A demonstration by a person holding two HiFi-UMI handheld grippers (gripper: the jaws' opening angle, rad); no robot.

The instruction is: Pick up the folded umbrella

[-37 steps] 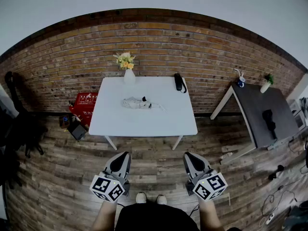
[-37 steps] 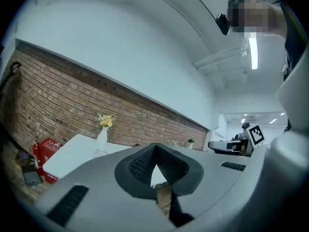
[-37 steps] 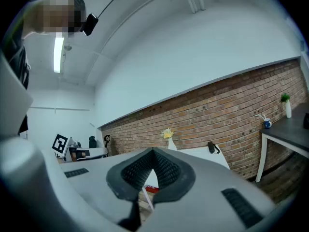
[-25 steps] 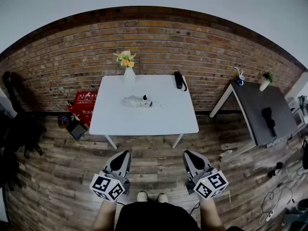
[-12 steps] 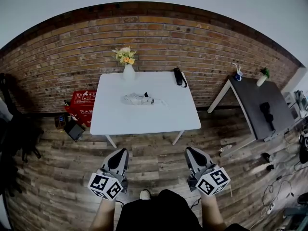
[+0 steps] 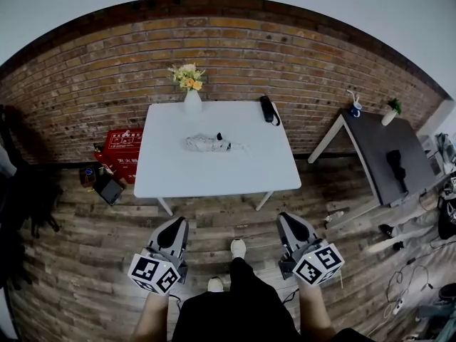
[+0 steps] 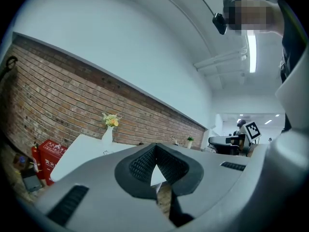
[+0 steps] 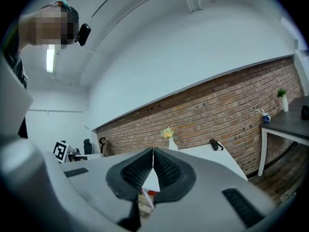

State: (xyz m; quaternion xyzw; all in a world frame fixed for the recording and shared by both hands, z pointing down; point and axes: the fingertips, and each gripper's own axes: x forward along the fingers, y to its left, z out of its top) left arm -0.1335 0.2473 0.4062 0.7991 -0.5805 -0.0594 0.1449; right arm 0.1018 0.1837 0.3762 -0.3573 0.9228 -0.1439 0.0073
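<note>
The left gripper (image 6: pixel 174 224) and right gripper (image 6: pixel 288 219) are held level, side by side, pointing ahead from the forearms (image 6: pixel 152 318). Each has its jaws pressed together with nothing between them. One foot (image 6: pixel 238 248) is set forward between them.

The right gripper (image 8: pixel 152 149) points level, its jaws pressed together with nothing between them. Beyond them stands a white table (image 8: pixel 212 160) against a brick wall (image 8: pixel 217 105). At the table's far edge are a vase (image 8: pixel 172 144) of yellow flowers and, to its right, a black handset (image 8: pixel 215 144). A dark side table (image 8: pixel 289 122) stands far right.
</note>
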